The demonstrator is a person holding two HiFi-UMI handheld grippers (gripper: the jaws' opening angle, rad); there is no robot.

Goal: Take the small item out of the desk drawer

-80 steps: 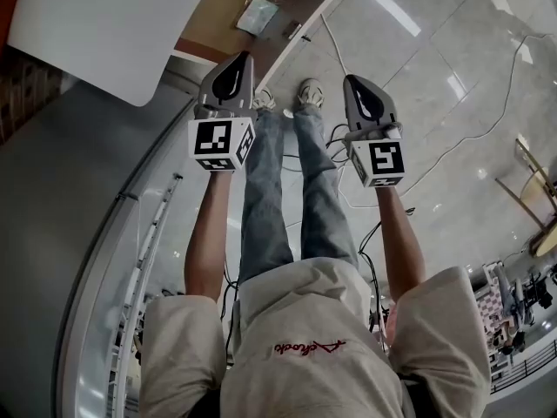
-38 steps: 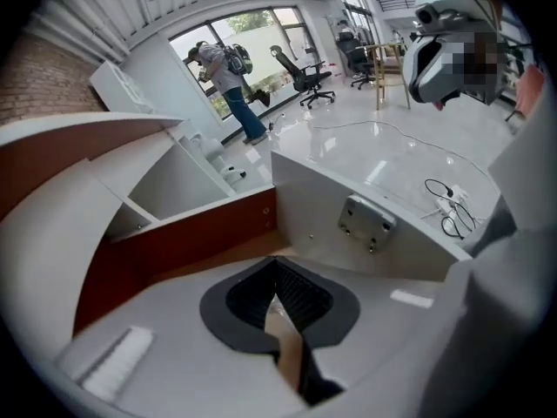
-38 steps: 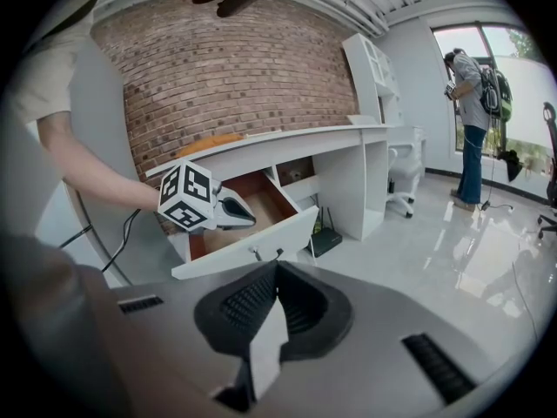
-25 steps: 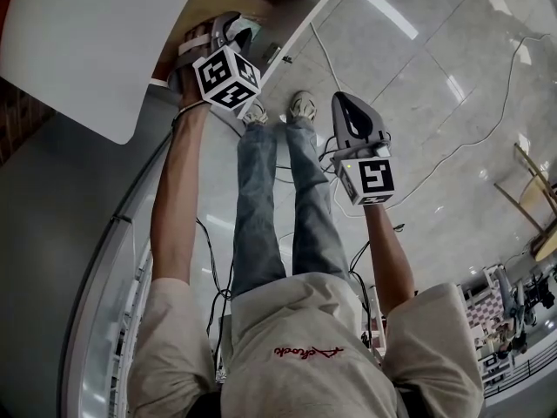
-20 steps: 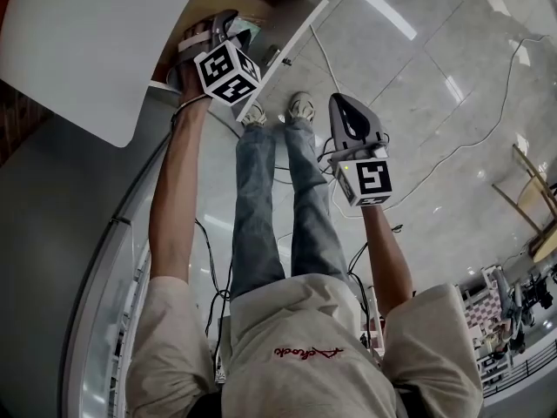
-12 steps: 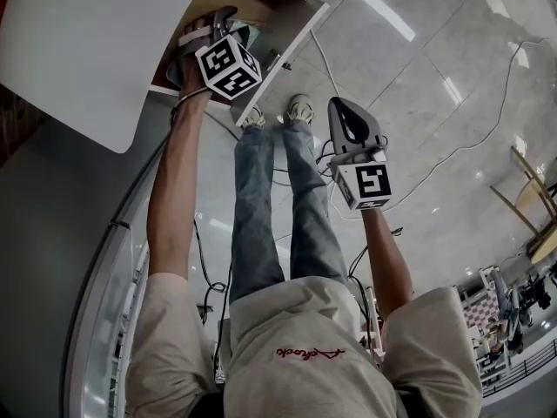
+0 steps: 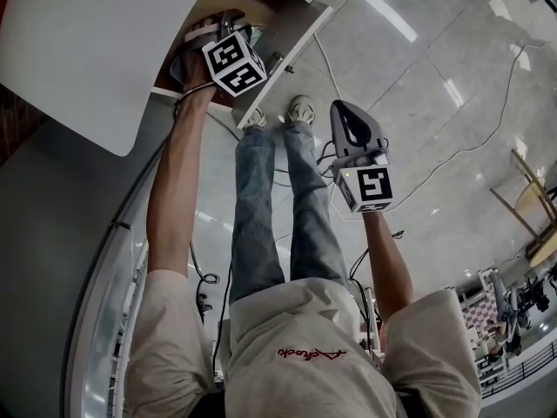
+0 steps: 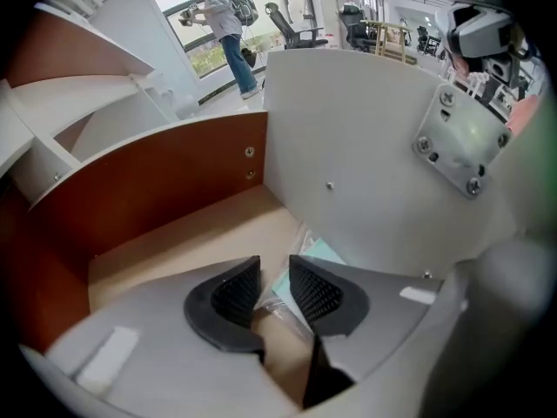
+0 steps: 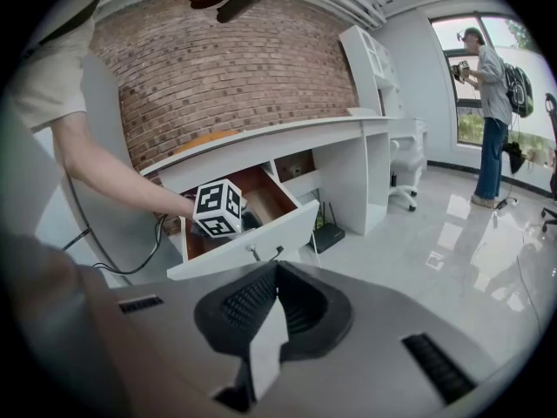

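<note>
The desk drawer (image 7: 289, 49) stands pulled out under the white desk top, with a wood-coloured floor and red-brown side walls (image 8: 165, 190). A small clear plastic packet with a pale green card (image 8: 306, 255) lies on that floor against the white front panel (image 8: 365, 138). My left gripper (image 8: 274, 290) reaches steeply down into the drawer (image 9: 248, 200). Its jaws have just been closing and stand a little apart, with the packet's clear edge in the gap; I see no pad pressing on it. In the head view its tips (image 7: 233, 26) are mostly hidden. My right gripper (image 7: 341, 110) hangs over the floor, shut (image 9: 274, 273) and empty.
The white desk top (image 7: 87, 33) overhangs the drawer at the left. The person's legs and shoes (image 7: 300, 110) stand below it on the glossy tiled floor, where cables (image 7: 487, 129) trail. A metal mounting plate (image 8: 459, 146) is screwed to the drawer front. Another person (image 9: 492, 77) stands by the far window.
The left gripper went from above the legs into the open drawer, then sank slightly deeper over the last second. The right gripper has stayed in place beside the legs.
</note>
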